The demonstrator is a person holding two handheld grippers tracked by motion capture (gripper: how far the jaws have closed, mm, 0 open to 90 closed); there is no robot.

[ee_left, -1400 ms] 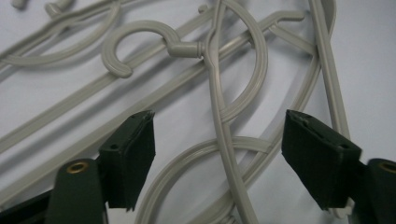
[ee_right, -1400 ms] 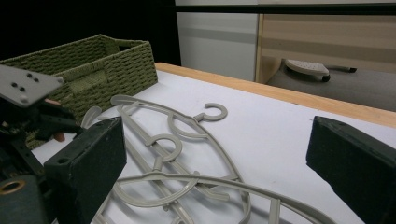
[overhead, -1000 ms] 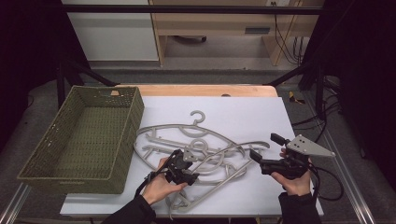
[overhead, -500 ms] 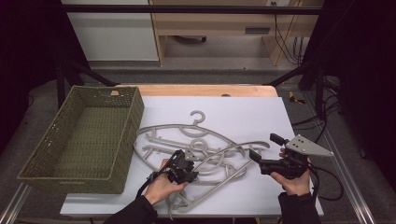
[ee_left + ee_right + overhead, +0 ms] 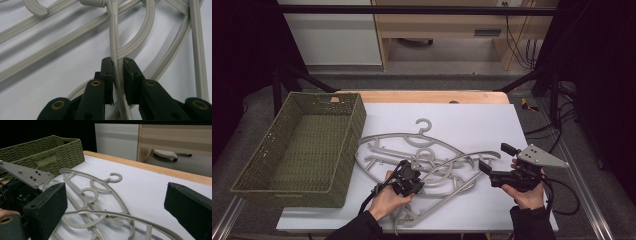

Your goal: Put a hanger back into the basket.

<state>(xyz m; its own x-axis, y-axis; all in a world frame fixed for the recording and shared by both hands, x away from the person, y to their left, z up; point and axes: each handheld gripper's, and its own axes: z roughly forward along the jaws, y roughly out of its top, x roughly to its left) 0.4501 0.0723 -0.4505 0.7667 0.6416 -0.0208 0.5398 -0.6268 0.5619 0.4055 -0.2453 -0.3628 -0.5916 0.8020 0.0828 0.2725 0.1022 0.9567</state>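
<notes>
Hanger | grey plastic; light, stiff, slick, tangled in pile | left gripper clamped on thin bar; right gripper agape, unladen

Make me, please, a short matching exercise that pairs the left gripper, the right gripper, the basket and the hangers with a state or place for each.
1. left gripper
2. right gripper
3. basket
4. hangers

a. green, woven, at the table's left
b. open, holding nothing
c. grey, tangled in a heap on the white table
d. shut on a hanger bar

Pairs: 1-d, 2-b, 3-a, 4-c
</notes>
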